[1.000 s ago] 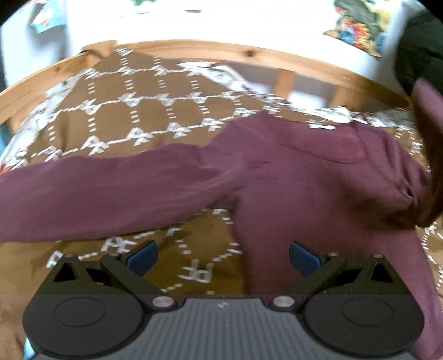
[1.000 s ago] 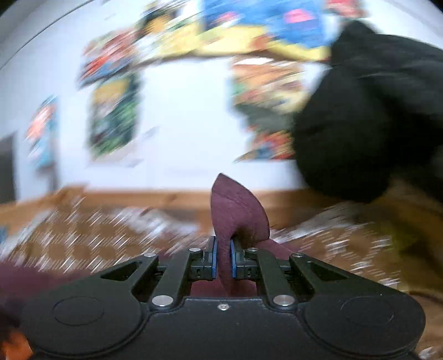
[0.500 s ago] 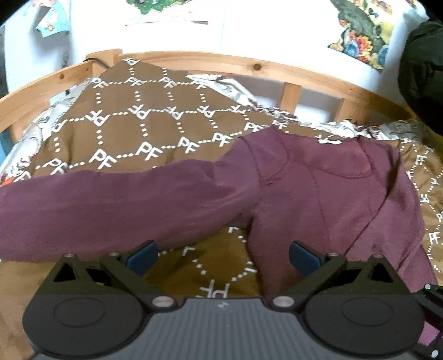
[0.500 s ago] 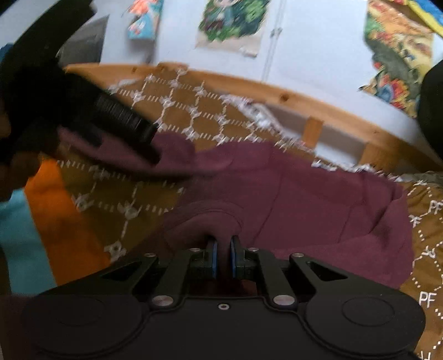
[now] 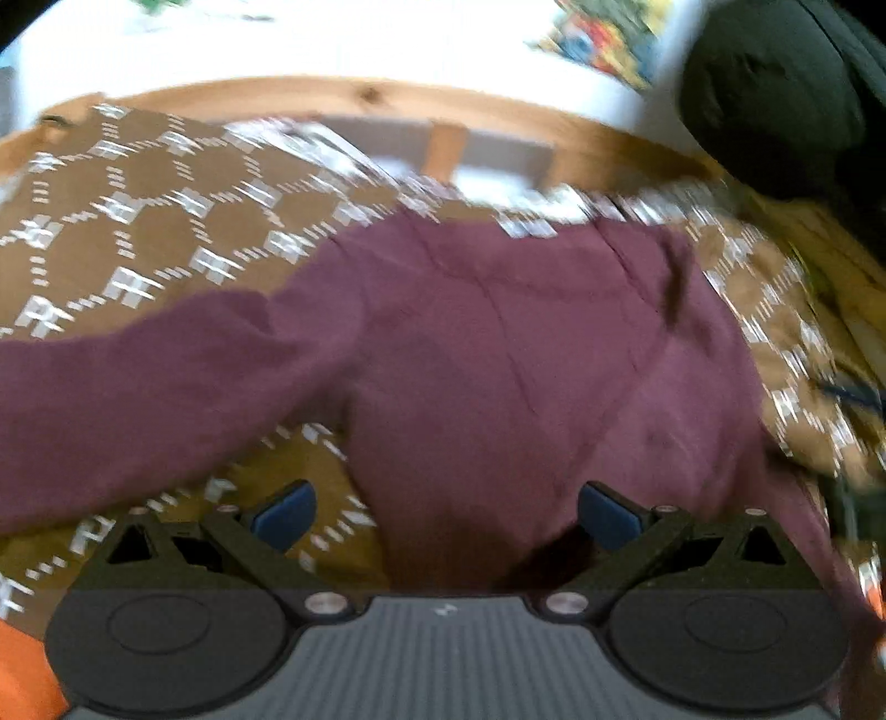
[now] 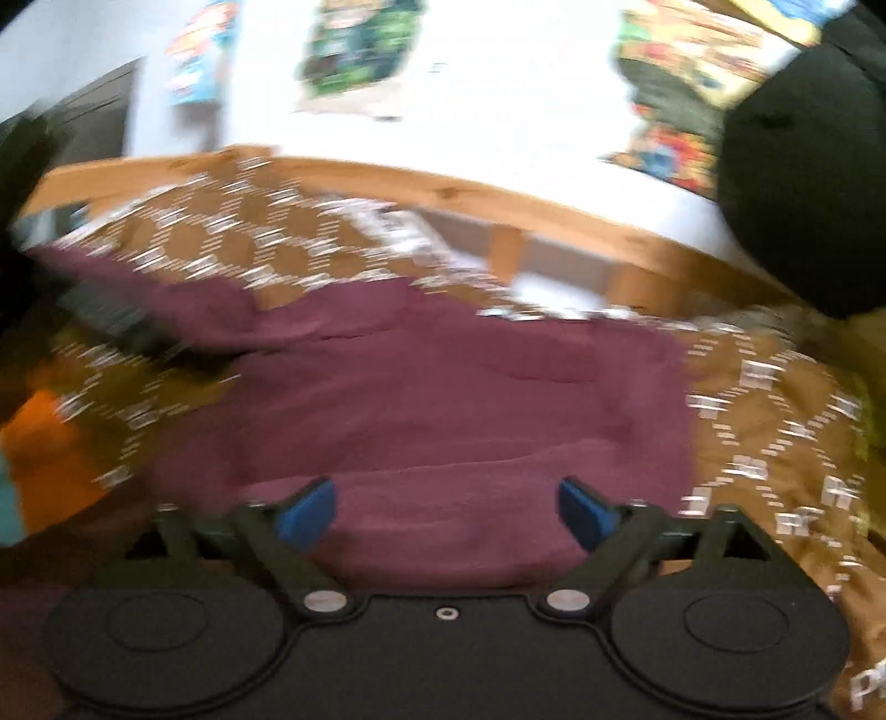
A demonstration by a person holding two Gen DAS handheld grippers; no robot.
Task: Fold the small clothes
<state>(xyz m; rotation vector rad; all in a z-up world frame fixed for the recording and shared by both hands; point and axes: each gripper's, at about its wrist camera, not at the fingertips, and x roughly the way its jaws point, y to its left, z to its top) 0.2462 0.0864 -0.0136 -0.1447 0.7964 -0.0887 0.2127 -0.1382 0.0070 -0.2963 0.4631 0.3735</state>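
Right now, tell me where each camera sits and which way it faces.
Left wrist: behind the open left gripper, facing down across the maroon top toward the wooden bed rail.
Right wrist: behind the right gripper, jaws just opened, over the top's folded edge.
Shared: top, patterned brown bedspread, rail.

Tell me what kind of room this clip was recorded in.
Most likely a bedroom. A maroon top lies spread on a brown patterned bedspread, a wooden bed rail runs behind it, and colourful posters hang on the white wall.
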